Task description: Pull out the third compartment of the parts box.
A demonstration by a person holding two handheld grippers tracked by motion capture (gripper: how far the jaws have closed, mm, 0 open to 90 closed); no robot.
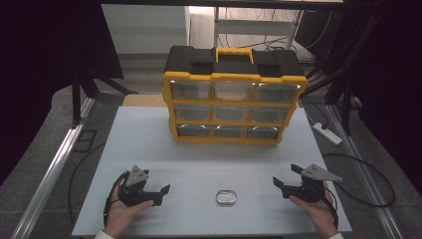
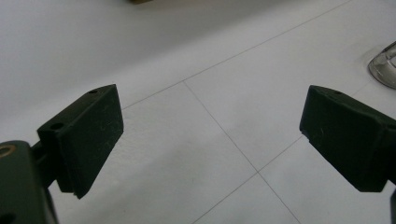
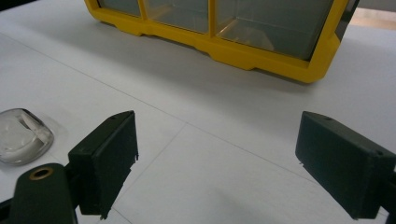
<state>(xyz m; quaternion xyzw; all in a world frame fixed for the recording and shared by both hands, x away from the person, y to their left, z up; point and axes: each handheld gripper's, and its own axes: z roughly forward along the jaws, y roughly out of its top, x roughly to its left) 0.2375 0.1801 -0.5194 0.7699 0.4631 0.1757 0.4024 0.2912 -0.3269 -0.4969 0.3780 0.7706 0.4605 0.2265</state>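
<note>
A yellow and black drawer cabinet (image 1: 234,97) with several clear drawers stands upright at the back middle of the white table (image 1: 149,134). A small clear rounded case (image 1: 226,197) lies near the front edge, between my two grippers. My left gripper (image 1: 155,182) rests low at the front left, open and holding nothing. My right gripper (image 1: 286,175) sits at the front right, open and holding nothing as well. In the left gripper view the open left gripper (image 2: 210,135) has the case (image 2: 385,70) at the far right. In the right gripper view the right gripper (image 3: 215,158) is wide open, with the case (image 3: 21,135) at its left and the cabinet (image 3: 261,51) ahead.
Thin seam lines cross the tabletop. A white power strip (image 1: 327,133) lies on the floor to the right of the table, with cables around it. Metal rails (image 1: 50,169) run along both sides, and black stands rise behind.
</note>
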